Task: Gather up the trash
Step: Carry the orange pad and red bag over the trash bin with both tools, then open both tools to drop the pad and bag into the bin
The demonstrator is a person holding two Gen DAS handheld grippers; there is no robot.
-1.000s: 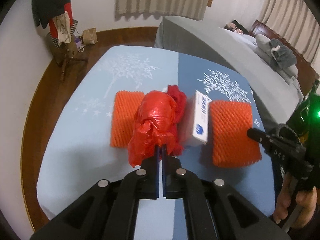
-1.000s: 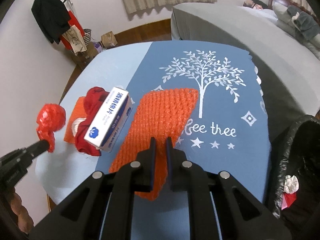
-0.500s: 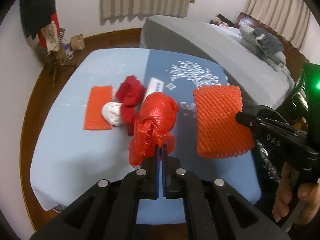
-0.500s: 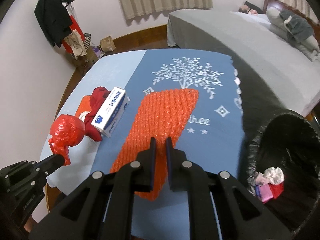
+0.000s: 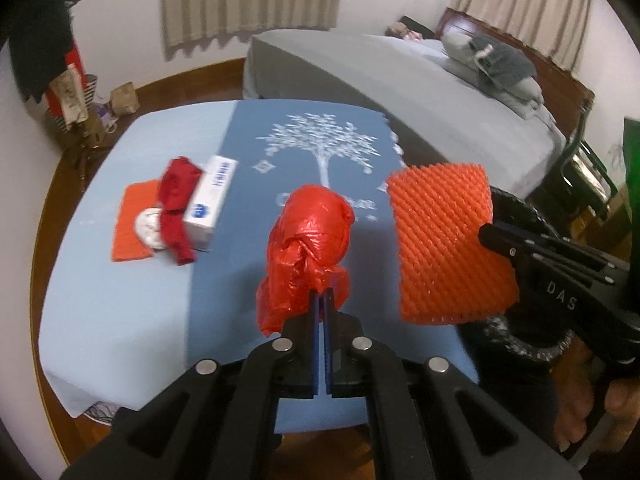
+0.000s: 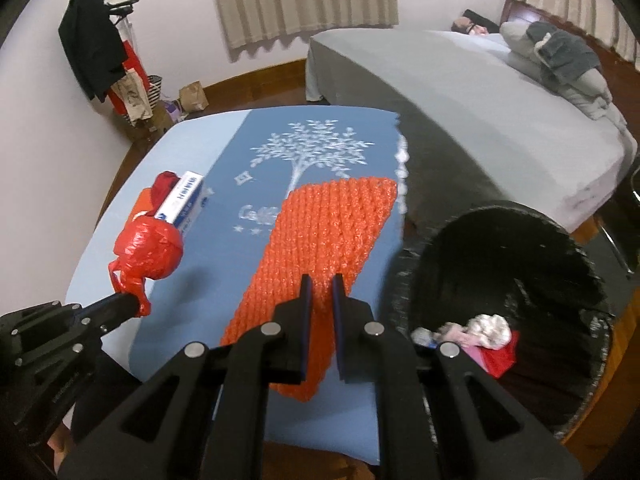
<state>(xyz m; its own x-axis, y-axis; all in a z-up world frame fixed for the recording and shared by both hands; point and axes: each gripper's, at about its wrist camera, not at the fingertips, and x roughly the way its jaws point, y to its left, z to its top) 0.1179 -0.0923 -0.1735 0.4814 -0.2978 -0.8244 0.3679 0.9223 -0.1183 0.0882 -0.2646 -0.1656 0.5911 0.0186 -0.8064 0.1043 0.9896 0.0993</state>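
My left gripper [image 5: 323, 294] is shut on a crumpled red plastic bag [image 5: 308, 236] and holds it above the blue table; the bag also shows in the right wrist view [image 6: 150, 250]. My right gripper [image 6: 322, 280] is shut on an orange foam net sleeve [image 6: 328, 228], lifted off the table; it shows at the right in the left wrist view [image 5: 446, 240]. A black-lined trash bin [image 6: 500, 240] with some trash inside stands just right of the right gripper. On the table lie a white box [image 5: 210, 202], a red cloth [image 5: 178, 204] and another orange net [image 5: 130, 224].
The blue tablecloth [image 5: 120, 300] with a white tree print covers a low table. A grey bed [image 6: 460, 92] stands behind it at the right. A coat rack with clothes [image 6: 100, 52] and bags stand at the back left by the wall.
Both grippers have lifted their loads off the table and moved right, towards the bin. The bin now fills more of the right wrist view.
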